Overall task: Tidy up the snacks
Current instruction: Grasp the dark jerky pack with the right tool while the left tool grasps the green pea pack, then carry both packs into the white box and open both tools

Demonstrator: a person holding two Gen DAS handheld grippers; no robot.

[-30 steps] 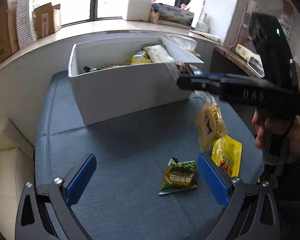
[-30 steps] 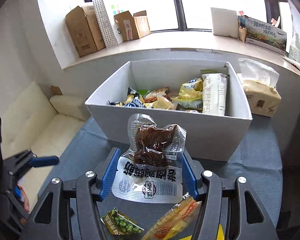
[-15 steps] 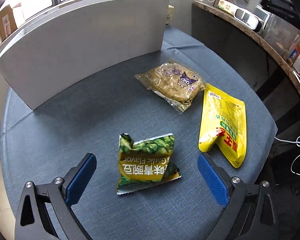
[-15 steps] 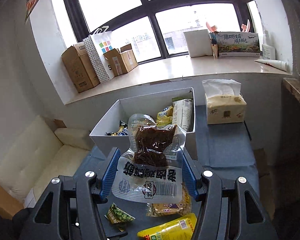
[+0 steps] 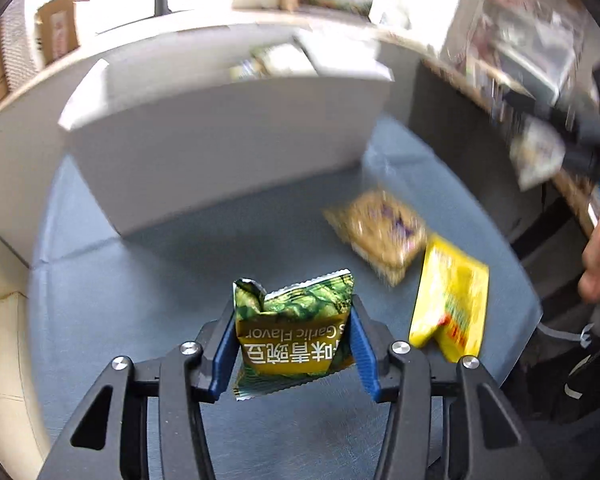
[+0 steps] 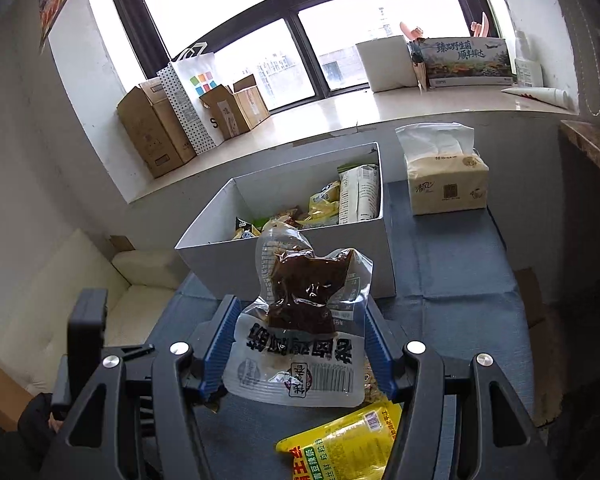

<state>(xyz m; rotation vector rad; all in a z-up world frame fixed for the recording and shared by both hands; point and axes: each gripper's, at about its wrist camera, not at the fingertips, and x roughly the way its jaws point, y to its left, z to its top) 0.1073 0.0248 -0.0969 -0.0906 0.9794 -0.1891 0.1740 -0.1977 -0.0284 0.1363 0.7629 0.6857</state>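
Observation:
My left gripper (image 5: 294, 344) is shut on a green garlic-flavour pea packet (image 5: 294, 328) and holds it just above the blue table (image 5: 180, 272). A tan cookie packet (image 5: 380, 232) and a yellow packet (image 5: 450, 304) lie on the table to its right. My right gripper (image 6: 300, 346) is shut on a clear packet of brown snack (image 6: 300, 320), held high in front of the white box (image 6: 284, 256), which holds several snacks. The yellow packet (image 6: 340, 444) shows below it. The right gripper appears blurred at the right of the left wrist view (image 5: 572, 148).
A tissue pack (image 6: 446, 178) stands on the table right of the box. Cardboard boxes (image 6: 156, 132) and a paper bag (image 6: 190, 96) stand on the window sill. A cream sofa (image 6: 60, 300) lies left of the table. A dark counter (image 5: 480, 140) borders the table's right.
My left gripper closed on the green pea packet and lifted it off the table. My right gripper, still holding the brown snack packet, stays high in front of the box.

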